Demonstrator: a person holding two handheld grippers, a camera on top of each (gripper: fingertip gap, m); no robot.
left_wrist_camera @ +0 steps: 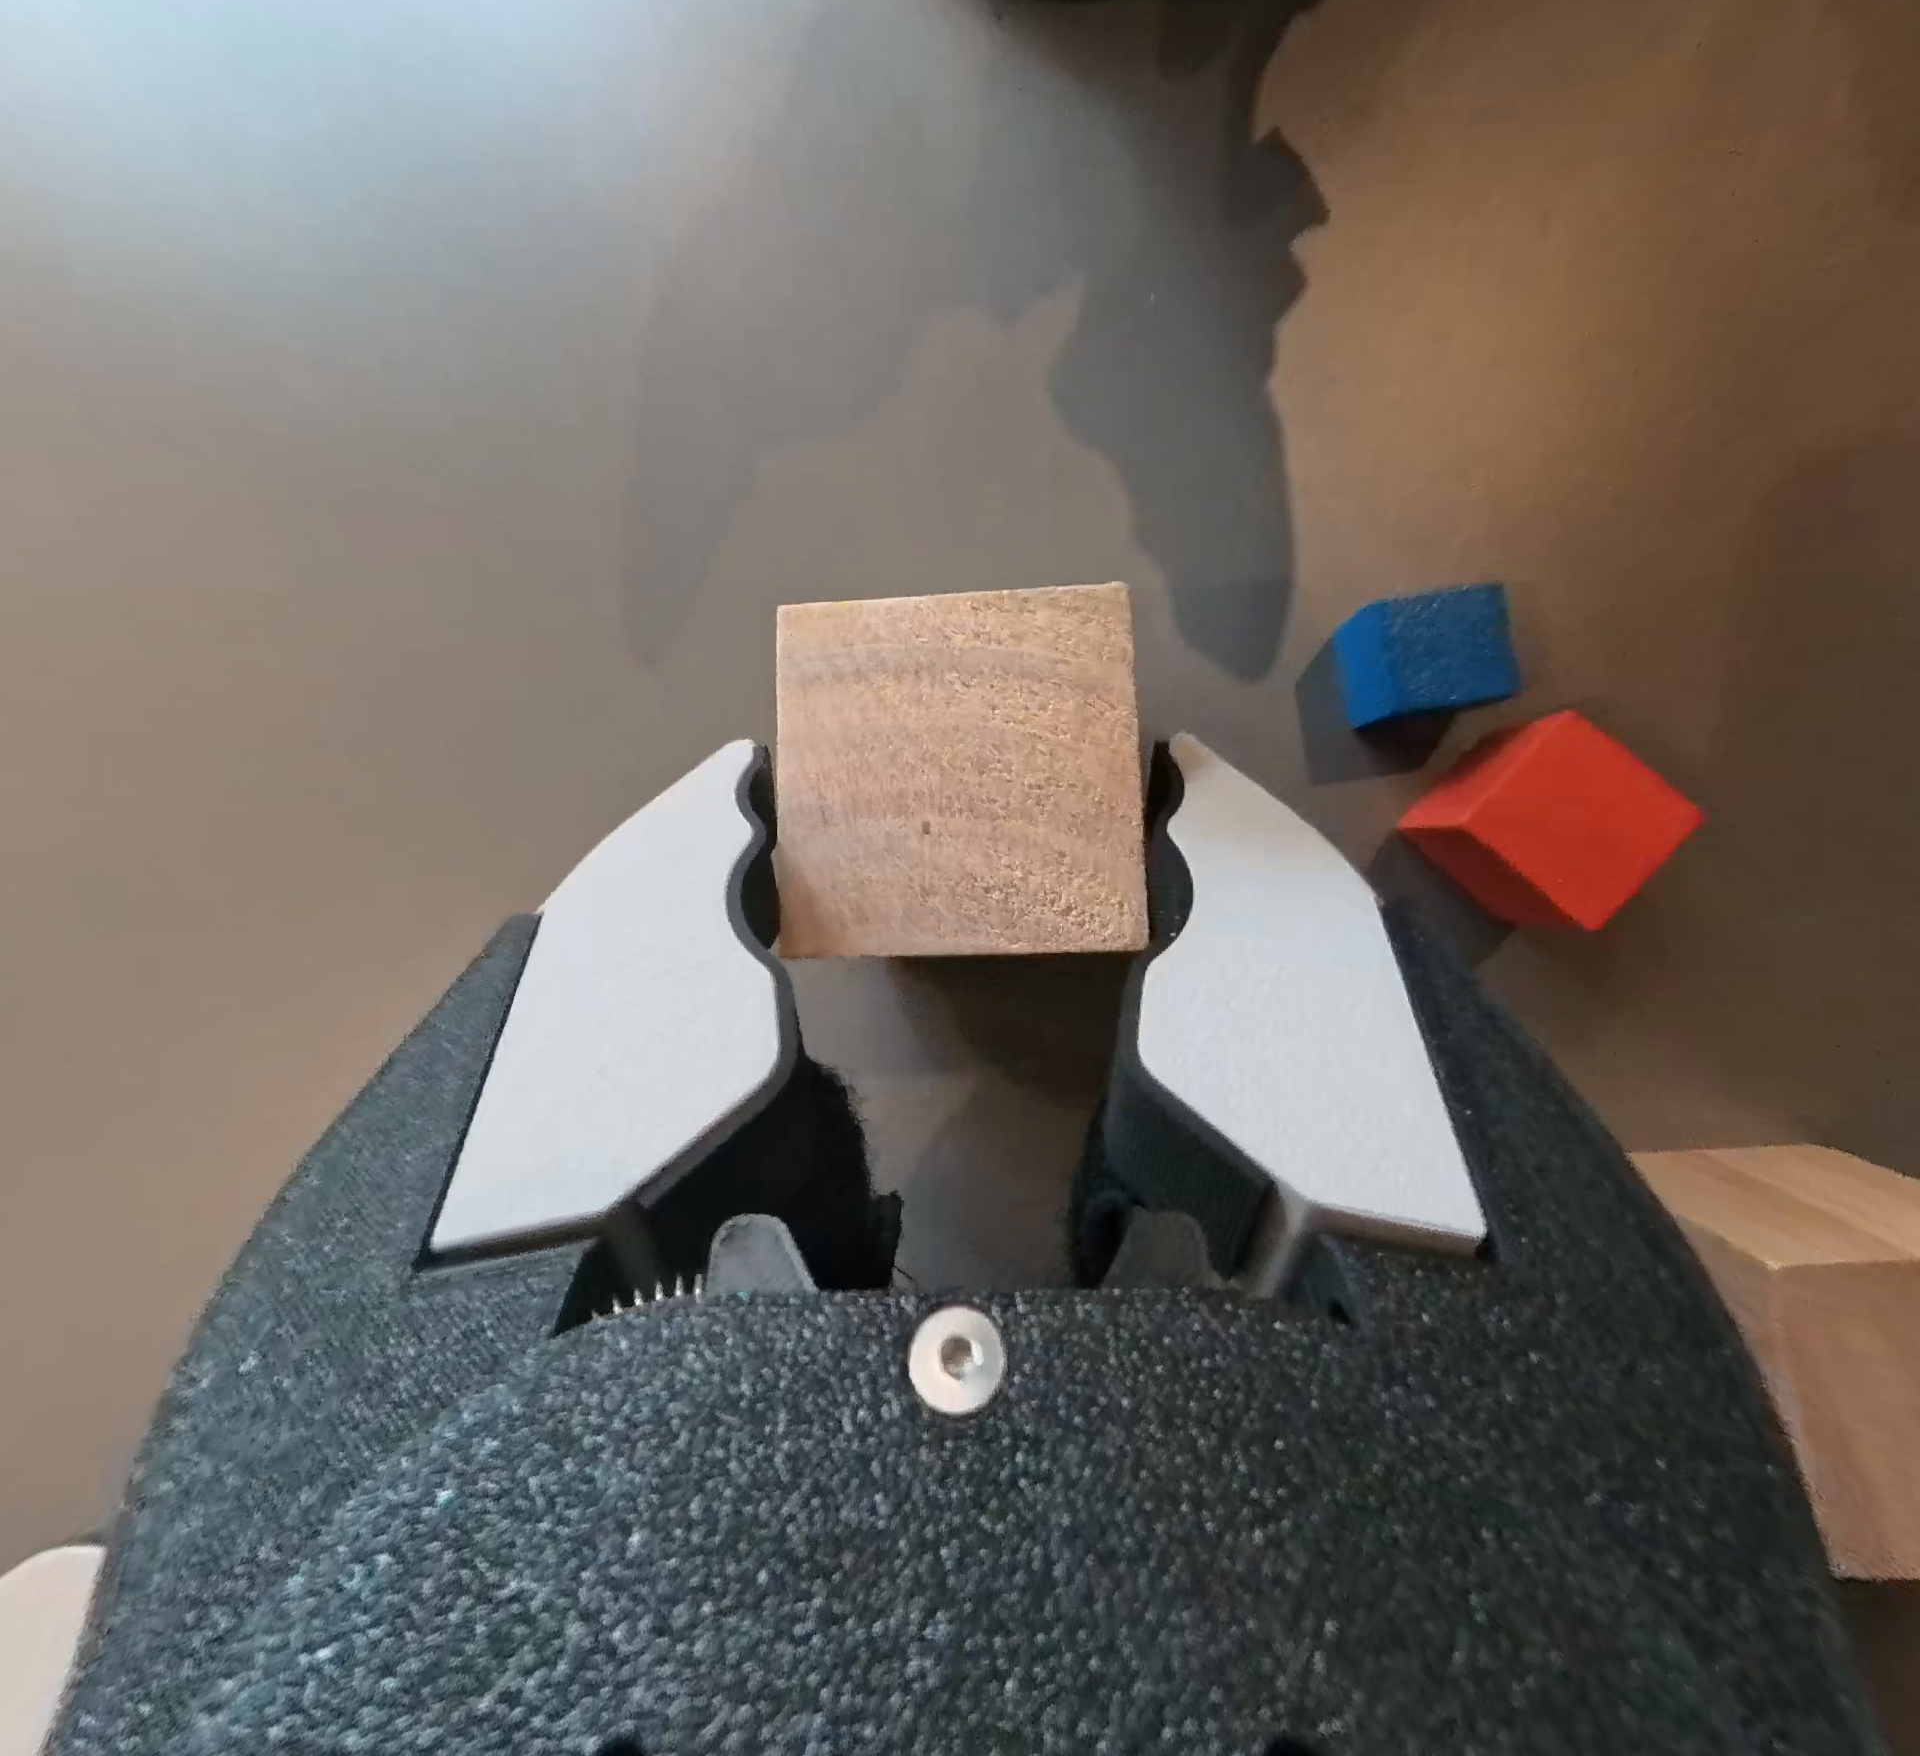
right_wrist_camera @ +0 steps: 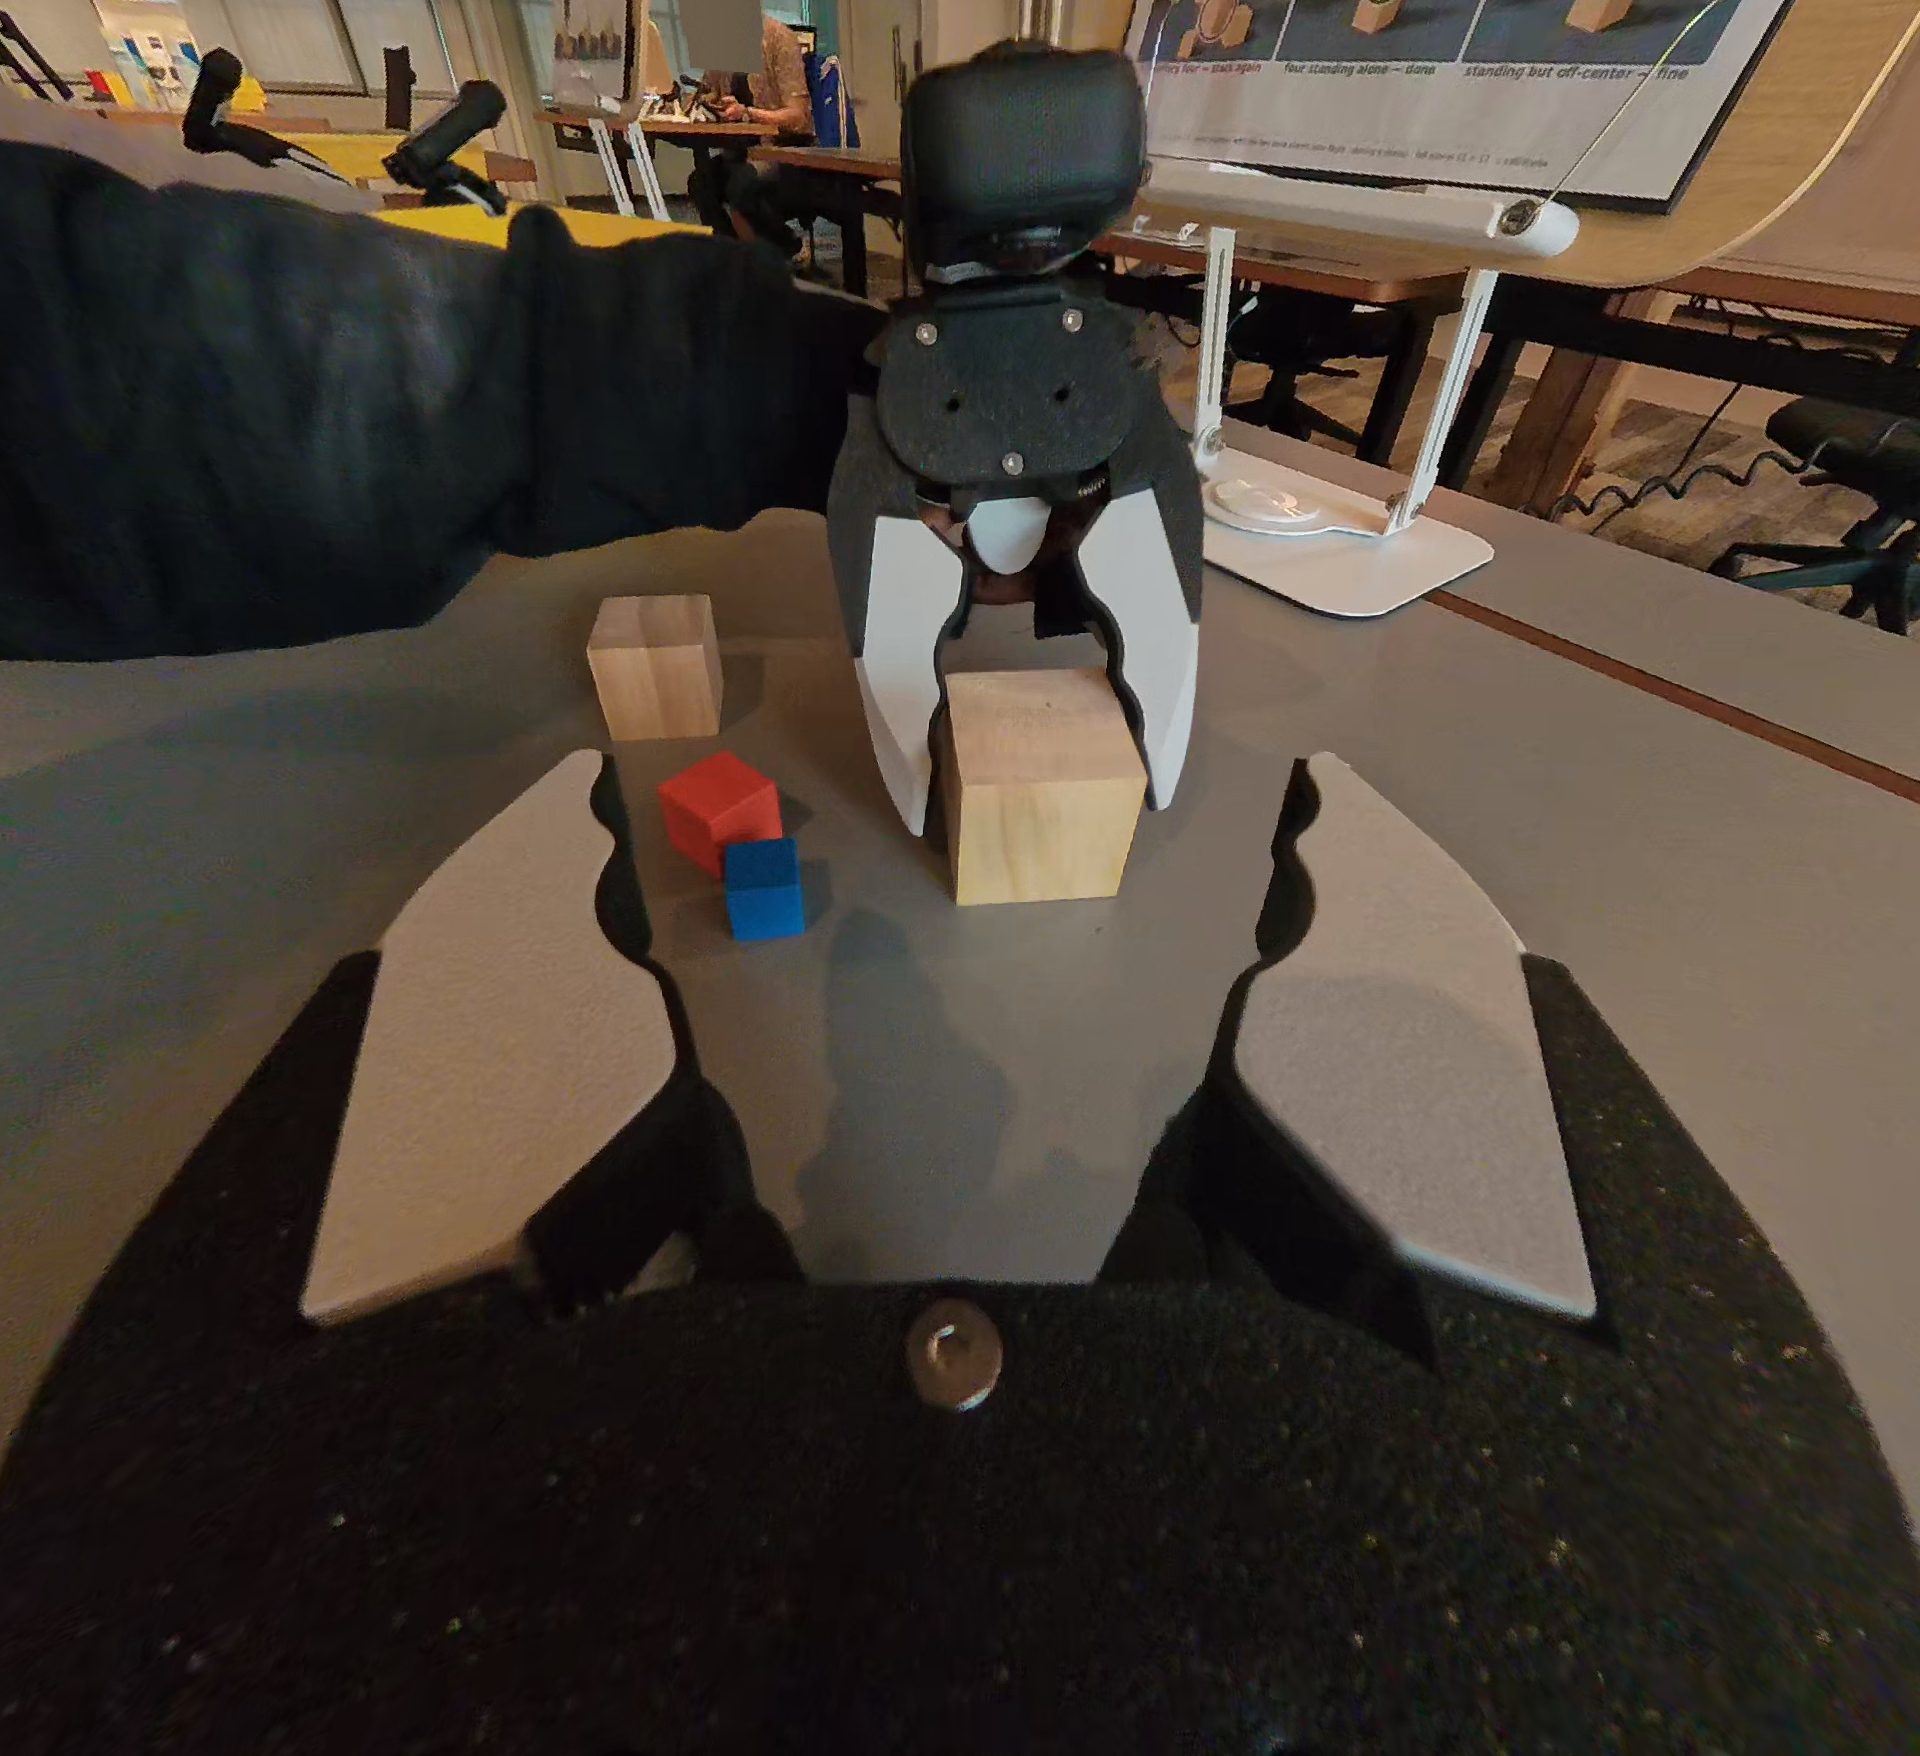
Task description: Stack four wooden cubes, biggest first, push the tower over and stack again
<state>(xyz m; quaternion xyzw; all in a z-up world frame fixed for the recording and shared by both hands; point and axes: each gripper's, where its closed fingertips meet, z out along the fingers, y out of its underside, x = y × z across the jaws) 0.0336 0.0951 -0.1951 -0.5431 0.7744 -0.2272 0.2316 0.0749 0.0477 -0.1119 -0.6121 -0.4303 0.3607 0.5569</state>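
A: Where is the big cube (right_wrist_camera: 1039,787)?
B: On the desk (right_wrist_camera: 1558,823), clamped in the left tool (right_wrist_camera: 1034,807). The right tool (right_wrist_camera: 951,917) gapes empty; the second cube (right_wrist_camera: 655,667) lies leftward.

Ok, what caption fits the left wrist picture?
Left hand-held gripper clamps a wooden cube; blue cube and red cube wait nearby.

Pale wood cube (right_wrist_camera: 1039,787) between white fingers (right_wrist_camera: 902,667); red cube (right_wrist_camera: 717,807), blue cube (right_wrist_camera: 764,887); grey table (right_wrist_camera: 1455,823).
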